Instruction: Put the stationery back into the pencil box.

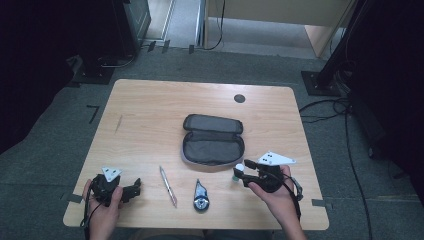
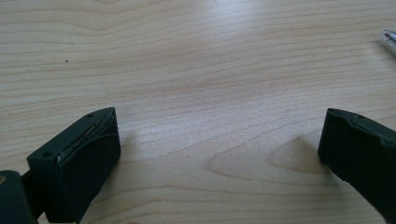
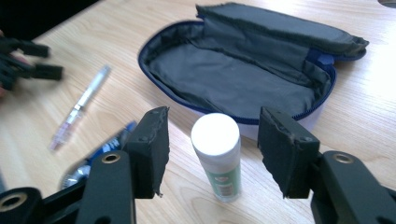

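Left tongs (image 1: 131, 189) rest on the desk (image 1: 150, 115) near its front left corner, held in the person's left hand (image 1: 102, 200). Jaws stand wide apart; in the left gripper view only bare wood lies between them, nothing gripped.

Just right of them, a clear pen (image 1: 168, 186) lies on the desk near the front edge, running roughly front to back. Its tip shows at the upper right of the left gripper view (image 2: 388, 39). No writing legible on it.

Next right, a small blue and black item (image 1: 201, 196) lies near the front edge; in the right gripper view (image 3: 100, 151) it carries white print, too blurred to read.

At the desk's centre, a grey pencil case (image 1: 212, 140) lies unzipped, lid folded back toward the far edge, dark lining exposed, blue zip edge visible (image 3: 243, 79).

Glue stick (image 1: 239, 173) stands upright, white cap up, just in front of the case's front right corner. Label (image 3: 224, 179) is green and white with a small printed patch; text not legible.

Right tongs (image 1: 246, 175), held in the right hand (image 1: 277, 192) toward the front right corner, sit around the glue stick. Jaws are part open: one pad (image 3: 149, 149) each side, gaps visible on both sides of the stick, no contact.
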`<act>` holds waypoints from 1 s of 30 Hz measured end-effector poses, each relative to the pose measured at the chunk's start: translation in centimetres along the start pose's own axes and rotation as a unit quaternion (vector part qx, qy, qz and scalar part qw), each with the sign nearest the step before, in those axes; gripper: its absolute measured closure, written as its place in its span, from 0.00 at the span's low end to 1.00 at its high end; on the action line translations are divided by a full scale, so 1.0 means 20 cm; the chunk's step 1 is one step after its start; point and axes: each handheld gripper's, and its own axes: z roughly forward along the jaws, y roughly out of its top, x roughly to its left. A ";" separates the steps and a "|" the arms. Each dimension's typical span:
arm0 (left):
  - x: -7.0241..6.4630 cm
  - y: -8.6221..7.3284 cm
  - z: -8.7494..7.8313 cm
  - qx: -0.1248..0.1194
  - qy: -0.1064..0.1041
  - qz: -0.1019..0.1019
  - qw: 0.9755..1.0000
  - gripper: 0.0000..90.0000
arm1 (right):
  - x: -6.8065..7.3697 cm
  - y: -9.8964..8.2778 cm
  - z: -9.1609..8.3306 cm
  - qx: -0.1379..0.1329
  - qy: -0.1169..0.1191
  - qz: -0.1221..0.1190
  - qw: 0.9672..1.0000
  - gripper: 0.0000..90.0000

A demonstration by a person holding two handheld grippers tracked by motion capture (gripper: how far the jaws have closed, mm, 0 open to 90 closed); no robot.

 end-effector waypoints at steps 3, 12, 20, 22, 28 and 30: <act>0.00 0.00 0.00 0.000 0.000 0.000 1.000 0.00 | 0.01 -0.02 0.03 0.009 -0.012 -0.005 1.000 0.56; 0.00 0.00 0.00 0.000 0.000 0.000 1.000 0.00 | 0.02 -0.04 0.05 0.011 -0.035 -0.022 0.999 0.73; 0.00 0.00 0.00 0.000 0.000 0.000 1.000 0.00 | 0.02 -0.03 0.04 0.004 -0.023 -0.019 1.000 0.73; 0.00 0.00 0.00 0.001 0.000 0.001 1.000 0.00 | 0.02 -0.01 0.02 -0.001 -0.021 -0.016 1.000 0.73; 0.00 0.00 0.00 0.000 0.000 0.000 1.000 0.00 | 0.02 0.06 -0.02 -0.018 -0.013 -0.010 1.000 0.73; 0.00 0.00 0.00 0.001 0.000 0.000 1.000 0.00 | 0.03 0.09 -0.02 -0.021 -0.011 -0.013 1.000 0.73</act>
